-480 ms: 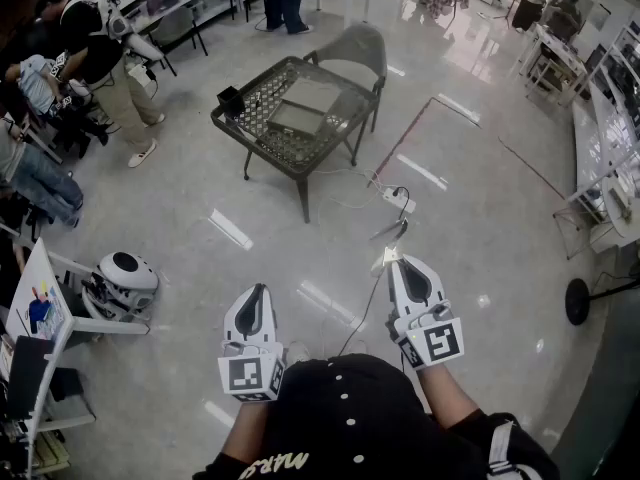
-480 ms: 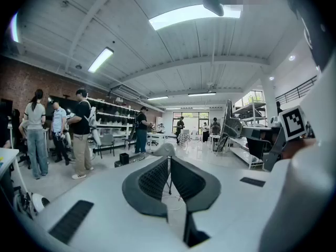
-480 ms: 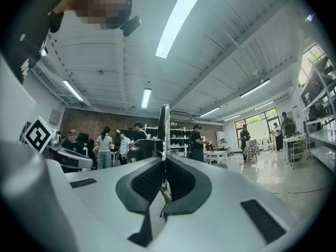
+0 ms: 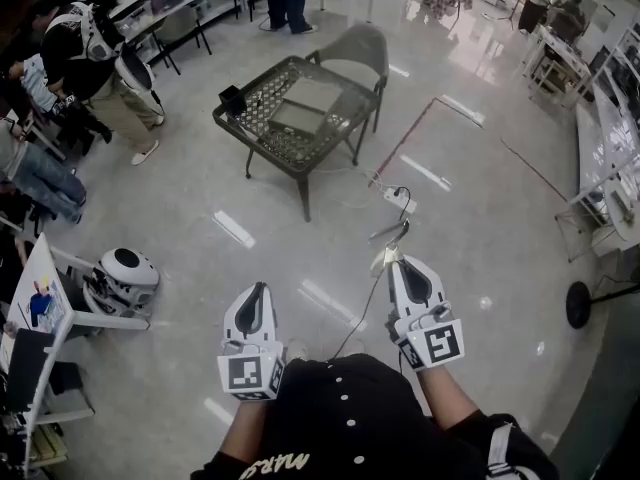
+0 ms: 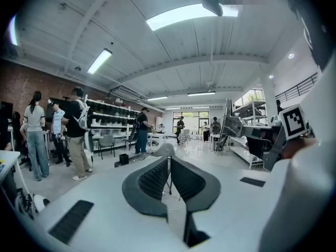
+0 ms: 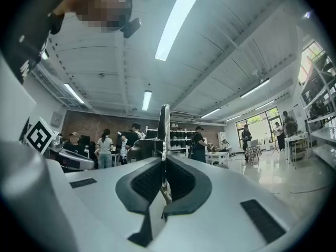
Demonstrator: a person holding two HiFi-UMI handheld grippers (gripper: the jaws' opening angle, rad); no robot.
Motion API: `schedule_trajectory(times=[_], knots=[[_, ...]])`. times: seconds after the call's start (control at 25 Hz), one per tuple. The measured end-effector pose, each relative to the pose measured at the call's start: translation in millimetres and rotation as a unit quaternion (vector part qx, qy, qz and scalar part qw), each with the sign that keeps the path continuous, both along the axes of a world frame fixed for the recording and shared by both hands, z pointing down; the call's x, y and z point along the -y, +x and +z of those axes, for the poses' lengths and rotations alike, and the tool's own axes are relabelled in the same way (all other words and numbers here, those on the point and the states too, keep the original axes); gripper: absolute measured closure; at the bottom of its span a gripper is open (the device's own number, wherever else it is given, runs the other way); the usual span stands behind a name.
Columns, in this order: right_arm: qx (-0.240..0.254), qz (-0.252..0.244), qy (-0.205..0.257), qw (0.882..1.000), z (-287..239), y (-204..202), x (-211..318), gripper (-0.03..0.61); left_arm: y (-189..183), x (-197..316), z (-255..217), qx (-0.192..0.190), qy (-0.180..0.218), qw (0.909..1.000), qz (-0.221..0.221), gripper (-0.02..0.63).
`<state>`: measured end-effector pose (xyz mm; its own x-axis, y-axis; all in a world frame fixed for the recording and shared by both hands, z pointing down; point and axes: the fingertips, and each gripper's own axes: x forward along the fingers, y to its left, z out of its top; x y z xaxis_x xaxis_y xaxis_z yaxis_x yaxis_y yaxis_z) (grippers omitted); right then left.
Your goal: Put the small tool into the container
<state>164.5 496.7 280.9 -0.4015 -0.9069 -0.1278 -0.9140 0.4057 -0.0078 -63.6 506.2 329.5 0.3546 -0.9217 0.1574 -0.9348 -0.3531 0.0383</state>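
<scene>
The right gripper had its fingers clamped on the small tool, a thin metal piece sticking out ahead of them, well apart from the mesh surface across the floor. The left gripper had its fingers together on nothing. The carry likely called for a firm, level hold and a path round the power strip and its cable. Which item on the surface was the container could not be told.
</scene>
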Motion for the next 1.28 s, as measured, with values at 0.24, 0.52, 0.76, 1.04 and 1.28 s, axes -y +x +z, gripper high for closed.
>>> schedule_trajectory(times=[0.24,0.52,0.76,1.04,1.28], knots=[[-0.011,-0.013,-0.001,1.0,1,17,-4,0.565,15,-12,-3,0.002,0.0,0.9998,-0.02,0.574],[-0.012,-0.03,-0.004,0.999,8,34,-6,0.565,23,-22,-5,0.008,0.002,0.9989,-0.047,0.574],[-0.007,-0.03,0.001,1.0,5,32,13,0.565,19,-4,-9,0.009,0.01,0.9987,-0.05,0.574],[-0.018,-0.025,0.01,0.999,-1,17,50,0.565,7,39,-14,0.002,0.025,0.9989,-0.04,0.574],[-0.012,-0.014,0.014,1.0,-6,6,88,0.565,-7,85,-15,-0.004,0.028,0.9991,-0.031,0.574]])
